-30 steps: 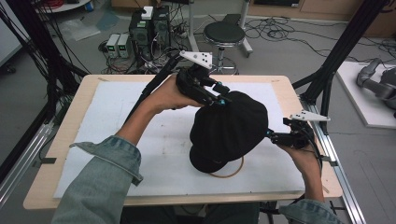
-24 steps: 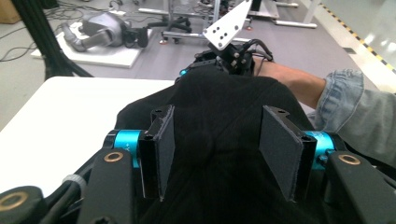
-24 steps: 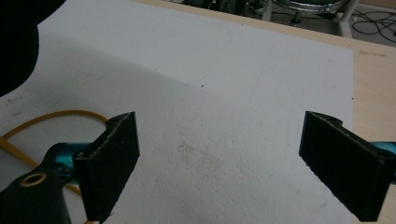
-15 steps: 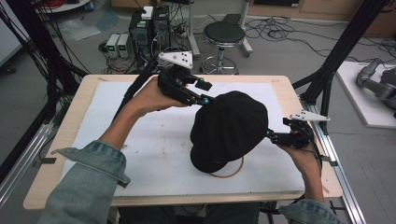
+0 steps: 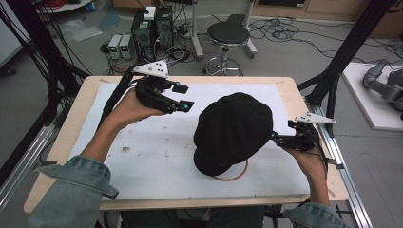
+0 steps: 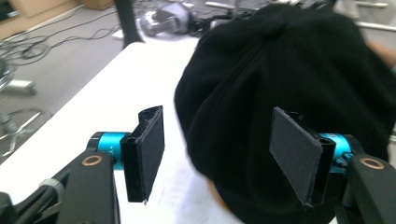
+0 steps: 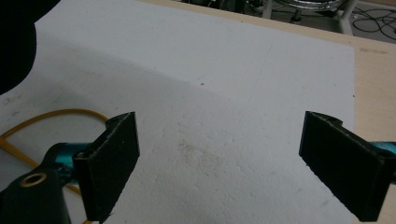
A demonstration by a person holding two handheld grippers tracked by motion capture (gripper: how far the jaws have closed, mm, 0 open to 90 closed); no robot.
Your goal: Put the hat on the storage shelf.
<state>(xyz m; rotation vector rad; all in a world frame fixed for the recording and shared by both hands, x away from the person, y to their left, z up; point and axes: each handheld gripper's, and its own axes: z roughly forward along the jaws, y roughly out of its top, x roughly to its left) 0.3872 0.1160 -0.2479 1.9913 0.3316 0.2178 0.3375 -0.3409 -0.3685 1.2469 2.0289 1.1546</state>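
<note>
A black cap [image 5: 235, 128] lies on the white mat [image 5: 142, 161], with a thin yellow loop [image 5: 236, 175] poking out from under its near edge. My left gripper [image 5: 185, 97] is raised left of the cap, open and empty. In the left gripper view its jaws [image 6: 219, 154] stand wide apart, facing the cap [image 6: 289, 74] close ahead. My right gripper [image 5: 278, 139] sits at the cap's right edge. The right gripper view shows it [image 7: 219, 158] open over bare mat, with the cap [image 7: 14, 37] and yellow loop [image 7: 56, 114] off to its left.
The mat covers a wooden table [image 5: 62, 142] framed by black posts [image 5: 342, 61]. Behind the far edge stand a round stool [image 5: 228, 33] and black equipment boxes [image 5: 152, 23] with cables. Bare mat spreads left of the cap.
My left gripper has let go of the cap's top and drawn back to the left, open. The right gripper has stayed at the cap's right edge.
</note>
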